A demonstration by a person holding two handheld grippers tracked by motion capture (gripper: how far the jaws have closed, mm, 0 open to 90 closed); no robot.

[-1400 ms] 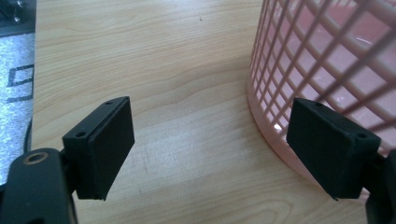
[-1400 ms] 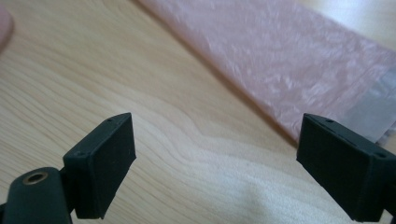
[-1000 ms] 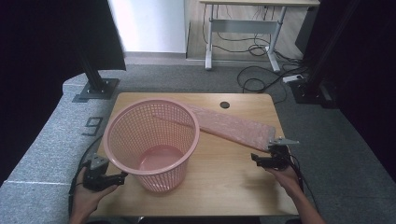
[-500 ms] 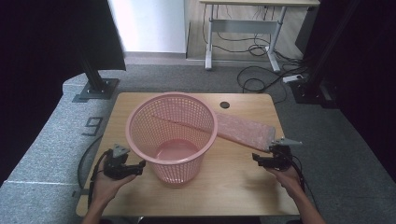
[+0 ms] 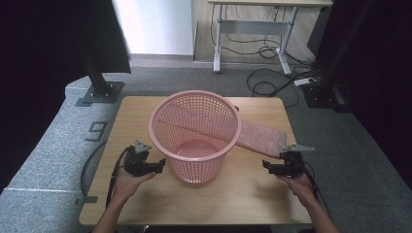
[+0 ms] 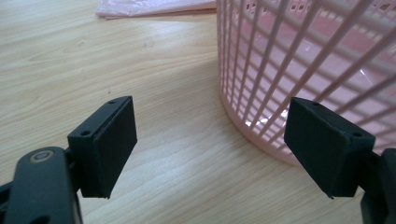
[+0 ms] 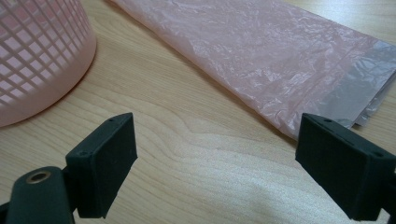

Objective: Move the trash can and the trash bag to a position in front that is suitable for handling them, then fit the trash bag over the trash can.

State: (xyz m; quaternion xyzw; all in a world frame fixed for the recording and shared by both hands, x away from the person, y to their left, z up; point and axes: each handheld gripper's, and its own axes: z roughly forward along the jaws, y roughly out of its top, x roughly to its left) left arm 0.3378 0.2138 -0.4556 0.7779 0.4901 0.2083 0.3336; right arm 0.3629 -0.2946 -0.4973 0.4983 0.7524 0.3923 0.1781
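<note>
Pink basket [image 5: 195, 136] stands upright mid-surface, w/ the folded pink plastic bag [image 5: 260, 139] lying flat behind it & to the right, partly under/behind the basket wall. My left gripper [image 5: 156, 166] sits low at the basket's near-left, fingers [image 6: 103, 144] spread wide w/ nothing between them; in the left gripper view the right finger is just beside the lattice wall near the base, can't tell if touching. My right gripper [image 5: 270, 167] is near the bag's near-right end, fingers [image 7: 102, 163] also spread, empty, bare wood [image 7: 187, 154] between them. Step in hand, as I judge it: get the bag picked up to line the basket. To do it well: right goes fwd & low to the bag's near edge [image 7: 285, 123], slide one finger under the thin layers, pinch all plies, not just the top one, since the film's slippery & crinkly. Left should steady the basket at the rim rather than the base, as it's light & will likely skid or tip if the bag drags against it. Lift slow, pull the bag clear to the right.
</note>
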